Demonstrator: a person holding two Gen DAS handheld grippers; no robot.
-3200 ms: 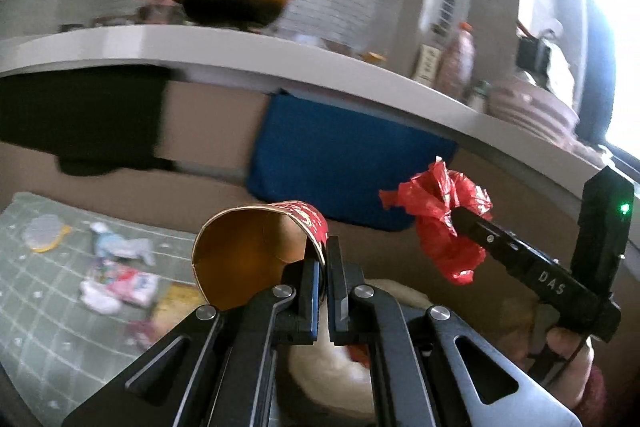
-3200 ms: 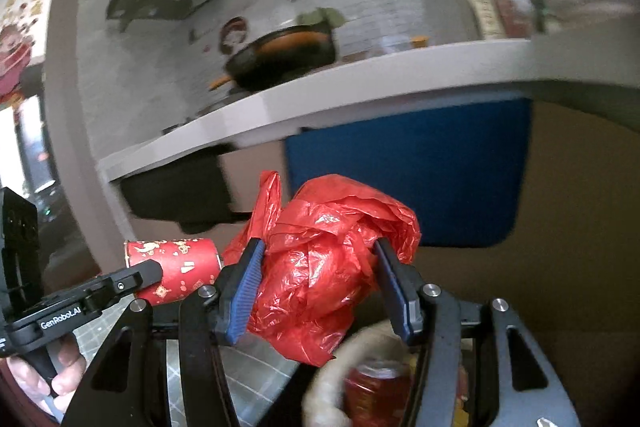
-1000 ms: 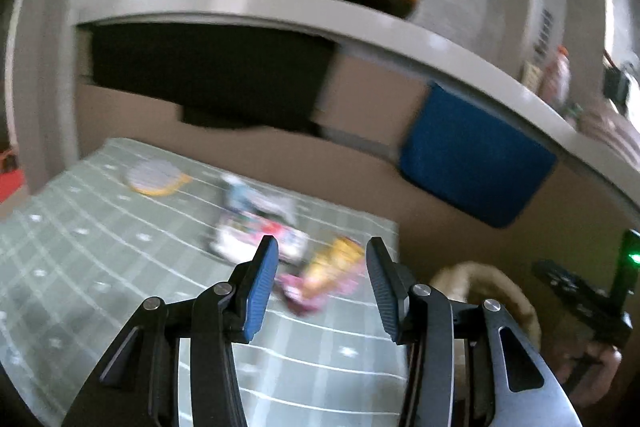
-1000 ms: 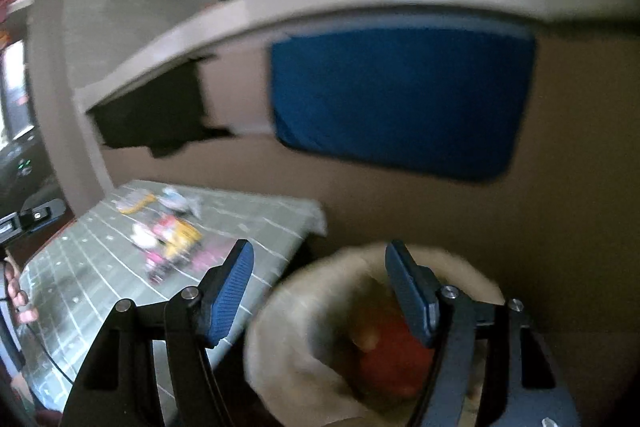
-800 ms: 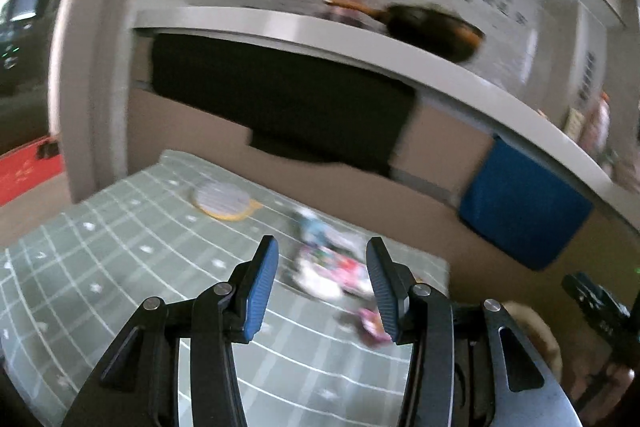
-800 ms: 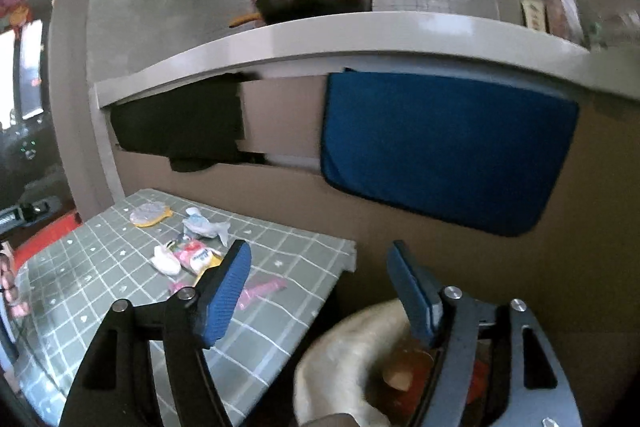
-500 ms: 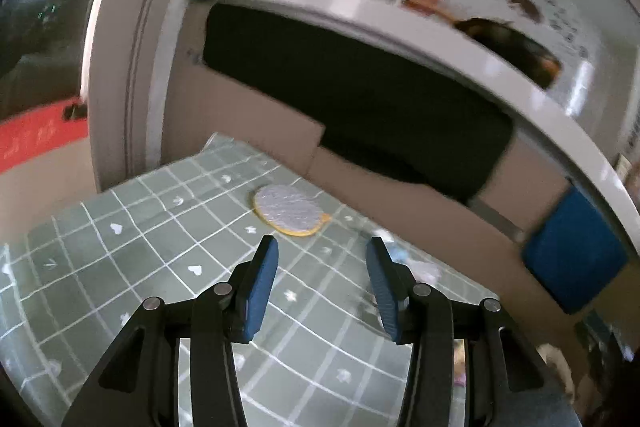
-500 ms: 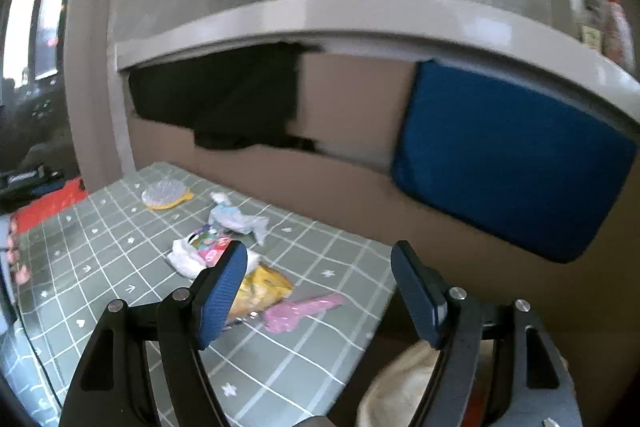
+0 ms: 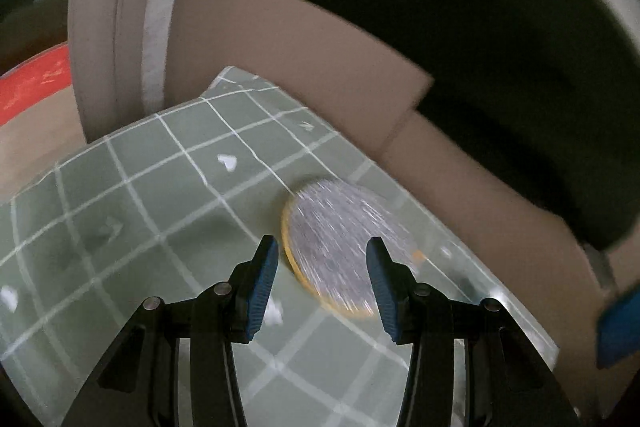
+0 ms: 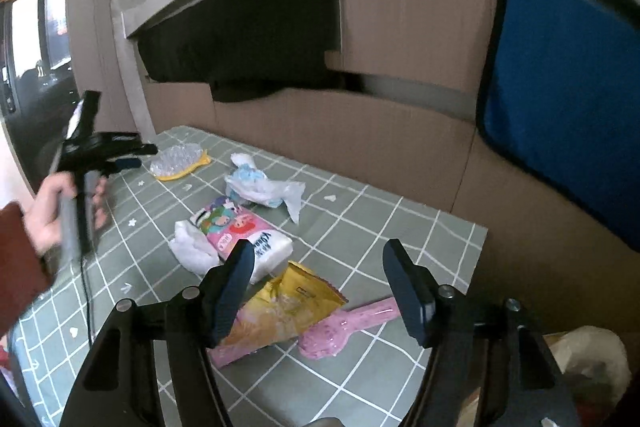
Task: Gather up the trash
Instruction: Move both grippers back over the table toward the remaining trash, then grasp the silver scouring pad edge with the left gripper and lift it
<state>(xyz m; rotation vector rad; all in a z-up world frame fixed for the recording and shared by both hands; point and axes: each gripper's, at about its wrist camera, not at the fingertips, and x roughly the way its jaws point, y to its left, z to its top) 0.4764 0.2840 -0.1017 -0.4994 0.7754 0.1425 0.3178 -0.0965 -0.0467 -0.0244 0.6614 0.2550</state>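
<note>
Through my left camera, my left gripper (image 9: 318,275) is open wide and holds nothing. Its two blue pads sit on each side of one round silver lid (image 9: 344,247) with a yellow edge, lying flat on the green checked cloth (image 9: 120,195). I cannot tell if a pad touches it.

Through my right camera, my right gripper (image 10: 324,287) is open wide and empty too, above the cloth. Only here I see the other trash: one blue-white wrapper (image 10: 260,187), one pink packet (image 10: 244,231), one white tissue (image 10: 190,253), one yellow bag (image 10: 288,303), one pink spoon (image 10: 348,327). The lid lies far left, beside my left gripper.
</note>
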